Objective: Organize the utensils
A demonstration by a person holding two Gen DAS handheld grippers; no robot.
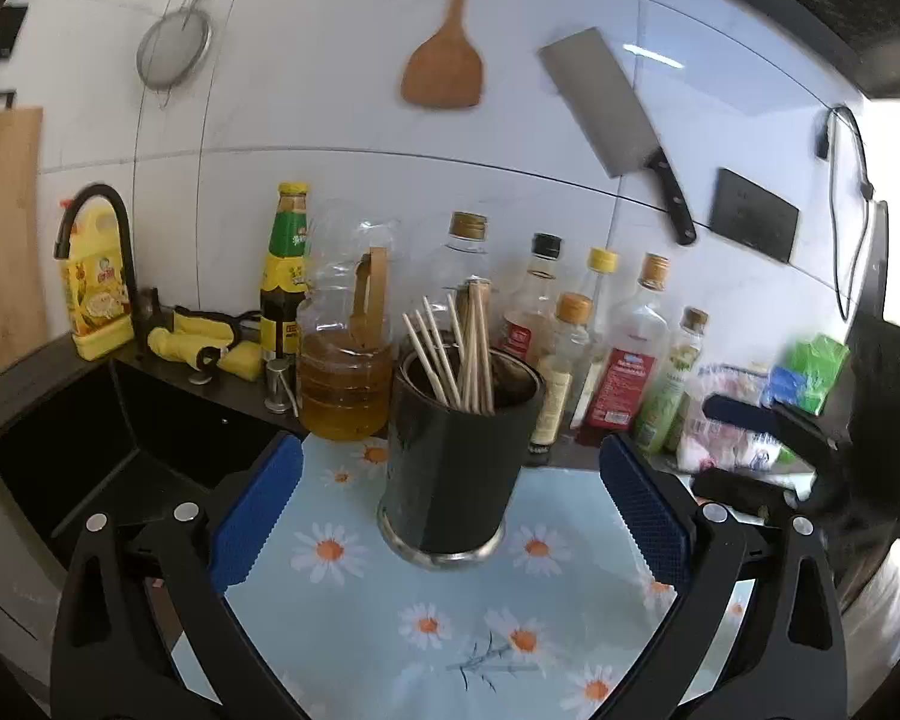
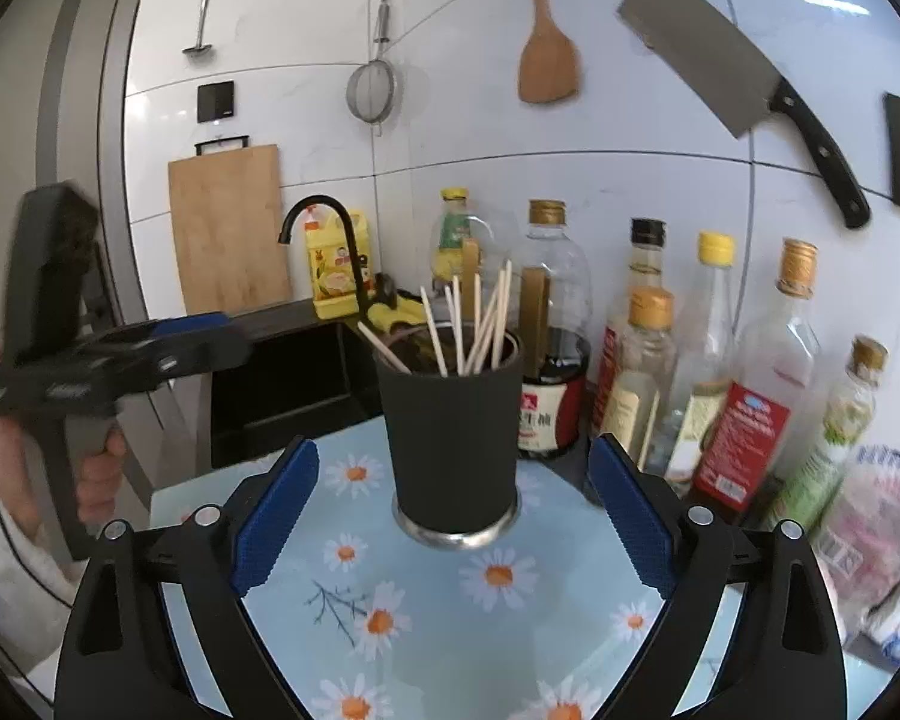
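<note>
Both tools gape, holding nothing; chopsticks (image 2: 477, 324) stand upright, fanned, in holder (image 2: 456, 450).

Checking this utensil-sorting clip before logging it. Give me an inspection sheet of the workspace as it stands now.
Surface: daisy-print mat on a dark counter beside a black sink.
Job's things: black holder upright on the mat, chopsticks standing inside.
Clutter: bottles along the wall, packets at right.
Grippers: left gripper and right gripper, jaws open, empty, either side of the holder.
Cables: black cable on the wall.
Surroundings: cleaver, wooden spatula, strainer, cutting board.
</note>
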